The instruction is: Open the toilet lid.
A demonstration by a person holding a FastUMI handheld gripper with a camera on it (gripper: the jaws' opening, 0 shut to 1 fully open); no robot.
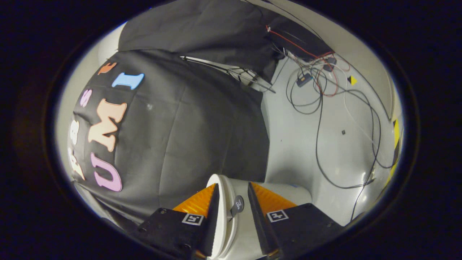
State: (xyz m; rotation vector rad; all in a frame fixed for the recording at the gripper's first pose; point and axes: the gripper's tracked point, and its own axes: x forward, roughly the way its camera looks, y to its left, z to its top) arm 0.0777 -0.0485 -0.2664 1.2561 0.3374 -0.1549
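Between the fingers of the gripper [232,216], the white toilet lid [221,216] stands edge-on, one finger touching it, the other apart; jaws parted. Beyond, black booth cloth [180,126] and loose cables [325,108] on pale floor.

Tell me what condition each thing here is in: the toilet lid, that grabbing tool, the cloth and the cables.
toilet lid: raised on edge, its white rim standing between the fingers.
tool: fingers one on each side of the lid's edge, close to it; whether both press on it I cannot tell.
black cloth: hanging, creased.
cables: lying loose and looped on the pale floor.
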